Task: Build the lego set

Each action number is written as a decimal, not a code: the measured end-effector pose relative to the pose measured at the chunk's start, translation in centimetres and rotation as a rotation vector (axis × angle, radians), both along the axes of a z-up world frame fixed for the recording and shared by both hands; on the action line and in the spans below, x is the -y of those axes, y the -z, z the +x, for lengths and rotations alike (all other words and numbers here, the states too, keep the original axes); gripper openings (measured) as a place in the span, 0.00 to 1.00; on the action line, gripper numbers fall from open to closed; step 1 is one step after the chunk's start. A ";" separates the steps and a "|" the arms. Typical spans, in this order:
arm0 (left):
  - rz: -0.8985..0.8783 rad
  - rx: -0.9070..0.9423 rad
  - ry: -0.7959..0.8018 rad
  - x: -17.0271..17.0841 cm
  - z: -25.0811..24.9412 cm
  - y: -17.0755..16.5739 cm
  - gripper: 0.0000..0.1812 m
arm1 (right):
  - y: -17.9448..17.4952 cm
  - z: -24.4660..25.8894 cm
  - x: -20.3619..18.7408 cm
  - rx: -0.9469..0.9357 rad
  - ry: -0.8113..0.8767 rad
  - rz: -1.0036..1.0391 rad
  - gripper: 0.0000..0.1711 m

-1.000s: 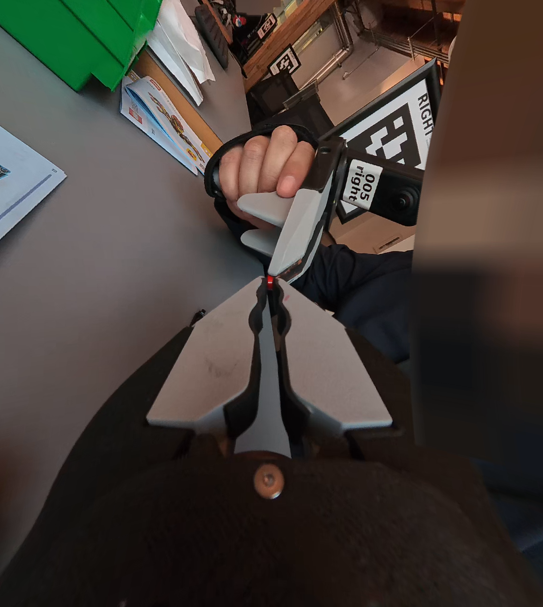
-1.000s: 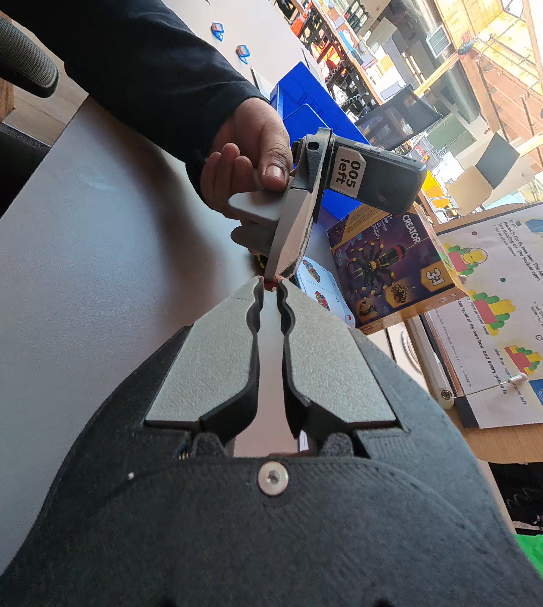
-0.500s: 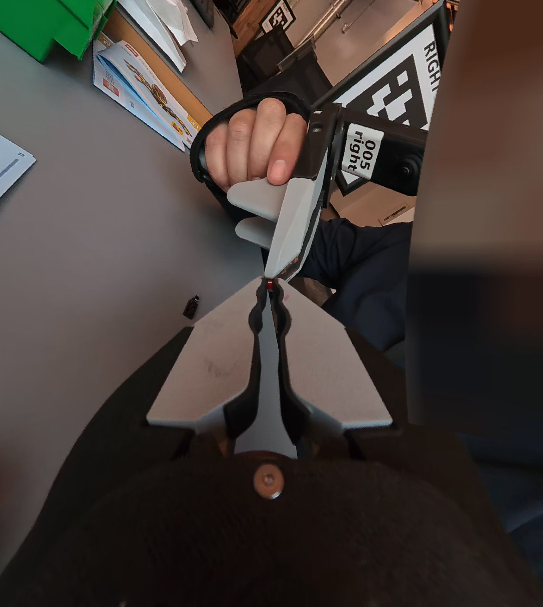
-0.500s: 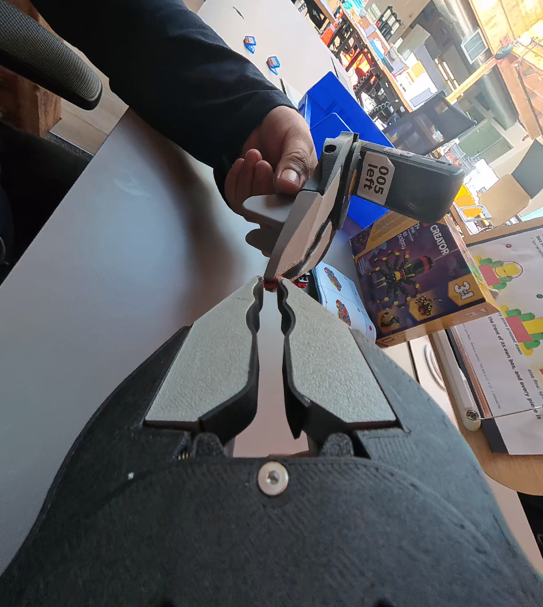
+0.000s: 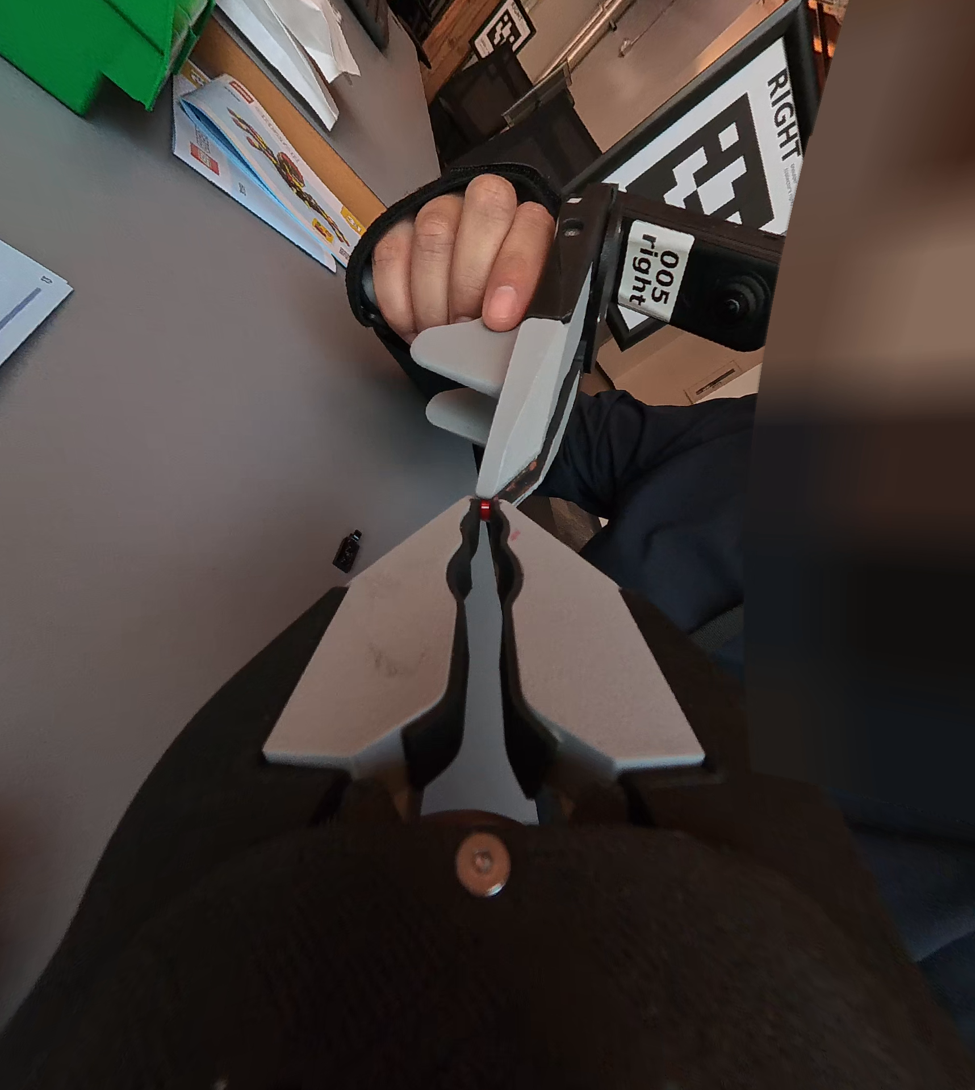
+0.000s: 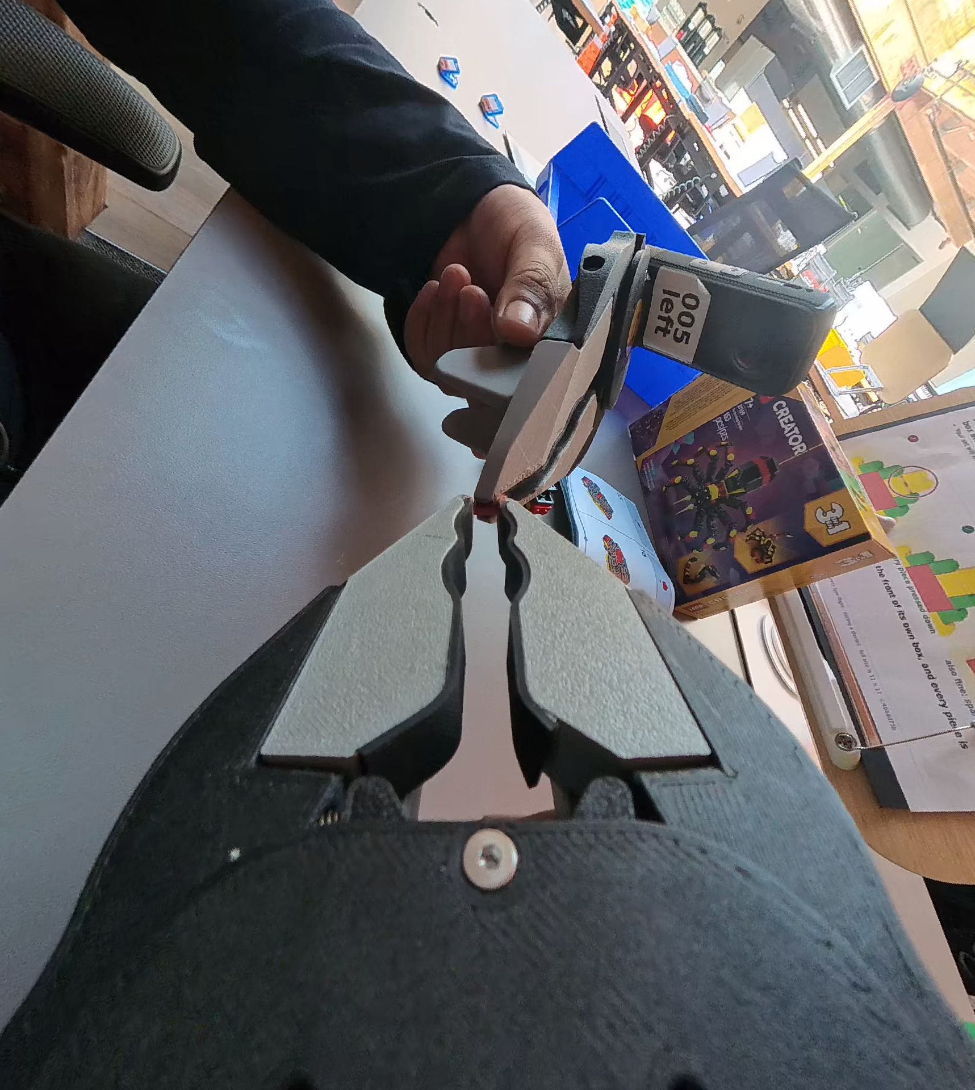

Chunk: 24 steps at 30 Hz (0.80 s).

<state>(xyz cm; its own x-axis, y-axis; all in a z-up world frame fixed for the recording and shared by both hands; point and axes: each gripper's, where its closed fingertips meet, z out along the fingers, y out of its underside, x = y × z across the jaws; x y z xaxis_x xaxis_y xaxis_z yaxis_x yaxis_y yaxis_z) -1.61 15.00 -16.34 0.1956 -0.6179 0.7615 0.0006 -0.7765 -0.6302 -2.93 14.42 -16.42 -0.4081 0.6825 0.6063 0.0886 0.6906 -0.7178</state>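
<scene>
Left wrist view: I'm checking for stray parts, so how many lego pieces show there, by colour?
Red piece, held up at the tips: 1
Black piece, loose on the table: 1
Total: 2

Right hand-held gripper (image 6: 483, 512) tips pinching small red piece (image 6: 483, 509), left hand-held gripper (image 6: 499, 491) tip-to-tip above grey table (image 6: 190, 472)

The left tool (image 5: 485, 512) and the right tool (image 6: 483, 512) meet tip to tip in the air. Both are squeezed nearly closed. A hand (image 5: 461, 259) holds each one.
</scene>
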 end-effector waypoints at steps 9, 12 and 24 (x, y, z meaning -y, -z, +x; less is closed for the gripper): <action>0.002 -0.015 -0.002 0.0 0.0 0.2 0.00 | 0.2 0.0 -0.1 0.011 0.002 0.002 0.03; 0.003 -0.019 -0.010 -0.1 -0.1 0.3 0.00 | 0.3 -0.1 -0.2 0.016 0.012 0.001 0.03; 0.313 -0.375 -0.042 -0.8 0.2 3.0 0.16 | 2.7 1.5 -3.7 0.243 0.187 -0.394 0.02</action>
<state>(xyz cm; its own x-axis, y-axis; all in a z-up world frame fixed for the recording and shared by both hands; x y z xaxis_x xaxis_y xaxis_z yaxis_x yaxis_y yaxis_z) -1.42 15.76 -19.37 0.4502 -0.7920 0.4125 -0.2441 -0.5535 -0.7963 -1.44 18.13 -19.17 -0.3544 0.9156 0.1903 0.3825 0.3276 -0.8640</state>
